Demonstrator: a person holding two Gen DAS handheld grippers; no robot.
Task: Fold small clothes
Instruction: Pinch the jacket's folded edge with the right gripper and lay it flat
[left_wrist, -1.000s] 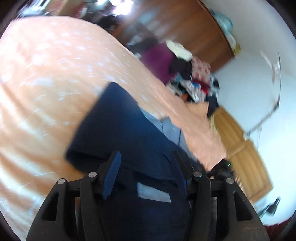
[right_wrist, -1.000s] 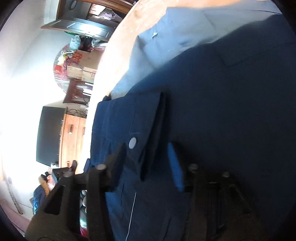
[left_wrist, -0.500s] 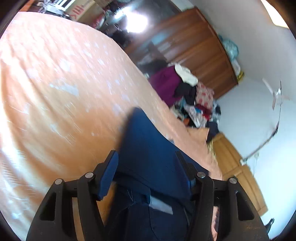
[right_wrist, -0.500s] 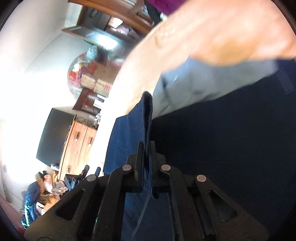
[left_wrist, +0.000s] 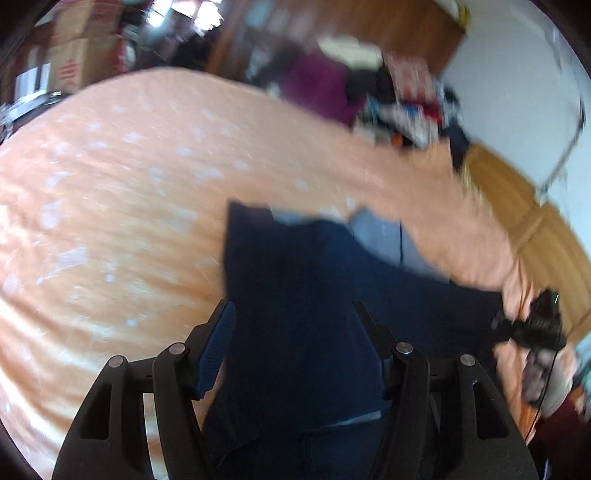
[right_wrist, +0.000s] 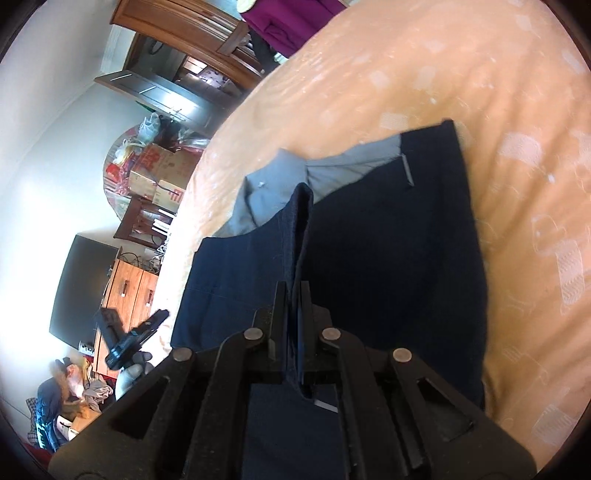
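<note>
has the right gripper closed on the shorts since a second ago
Yes. The right gripper, open around a fold a second ago, is now shut on the navy shorts, raising a ridge of cloth off the orange bedspread.

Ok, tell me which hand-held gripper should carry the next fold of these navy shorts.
Probably right. The right hand-held gripper is shut on a raised fold of the navy shorts; the left hand-held gripper is open, the cloth ungripped between its fingers.
</note>
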